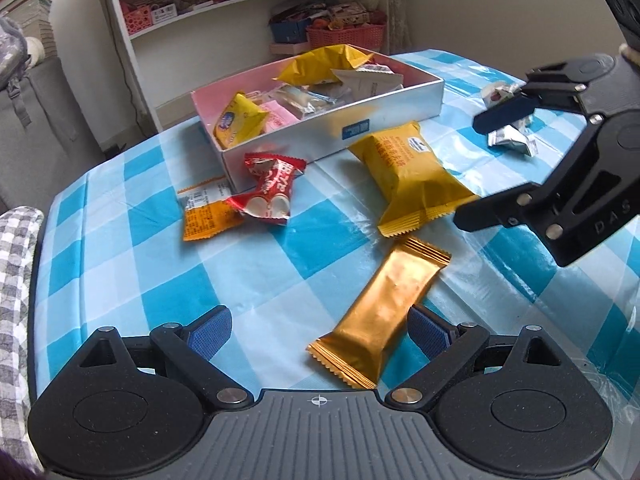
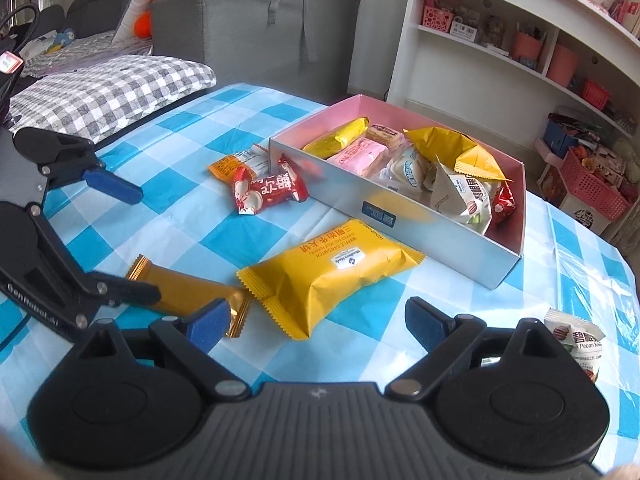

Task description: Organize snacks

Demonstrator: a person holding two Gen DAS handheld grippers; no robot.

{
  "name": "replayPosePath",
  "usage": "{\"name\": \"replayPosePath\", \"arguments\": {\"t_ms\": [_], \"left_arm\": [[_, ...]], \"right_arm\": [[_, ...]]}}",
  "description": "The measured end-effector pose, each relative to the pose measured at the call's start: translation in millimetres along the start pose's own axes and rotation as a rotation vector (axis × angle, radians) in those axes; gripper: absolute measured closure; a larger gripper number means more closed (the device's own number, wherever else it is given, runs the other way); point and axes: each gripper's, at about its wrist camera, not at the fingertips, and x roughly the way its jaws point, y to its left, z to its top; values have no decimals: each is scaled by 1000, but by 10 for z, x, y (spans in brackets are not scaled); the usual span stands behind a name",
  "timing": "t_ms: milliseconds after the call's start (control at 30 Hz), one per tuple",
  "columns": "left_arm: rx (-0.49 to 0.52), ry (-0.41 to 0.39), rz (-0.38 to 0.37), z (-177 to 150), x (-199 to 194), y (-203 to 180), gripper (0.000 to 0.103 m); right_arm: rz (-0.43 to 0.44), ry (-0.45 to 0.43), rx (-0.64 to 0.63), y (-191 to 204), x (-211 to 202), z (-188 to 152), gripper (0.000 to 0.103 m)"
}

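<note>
A gold bar wrapper (image 1: 384,312) lies on the blue checked tablecloth between the fingers of my left gripper (image 1: 320,332), close to the right pad and untouched; the jaws stand open. My right gripper (image 2: 318,324) is open too, with a yellow packet (image 2: 328,280) just ahead of its fingertips. In the left wrist view the right gripper (image 1: 484,164) hovers beside that yellow packet (image 1: 412,176). A silver box (image 2: 400,216) with a pink inside holds several snacks. A red packet (image 2: 268,192) and an orange packet (image 2: 236,164) lie by its near corner.
A pecan packet (image 2: 576,340) lies by my right gripper, and small silver packets (image 1: 508,136) sit beyond it. A white shelf (image 2: 480,52) with pink baskets stands behind the table. A checked pillow (image 2: 108,88) and a grey sofa (image 2: 248,28) border the table's far left edge.
</note>
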Motion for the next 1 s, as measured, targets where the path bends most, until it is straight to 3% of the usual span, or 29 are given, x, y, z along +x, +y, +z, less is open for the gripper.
{"name": "replayPosePath", "arguments": {"t_ms": [167, 433, 567, 733, 800, 1000], "left_arm": [[47, 29, -47, 2, 120, -121, 7], [21, 22, -84, 42, 170, -124, 10], [14, 13, -101, 44, 172, -131, 15], [2, 2, -105, 65, 160, -126, 36], [-6, 0, -101, 75, 157, -116, 44], [-38, 2, -74, 99, 156, -64, 64]], "right_arm": [[-13, 5, 34, 14, 110, 105, 10], [-21, 33, 83, 33, 341, 187, 10], [-34, 58, 96, 8, 420, 181, 16], [6, 74, 131, -91, 409, 149, 28], [18, 79, 134, -124, 380, 138, 39], [49, 94, 108, -186, 292, 90, 52]]}}
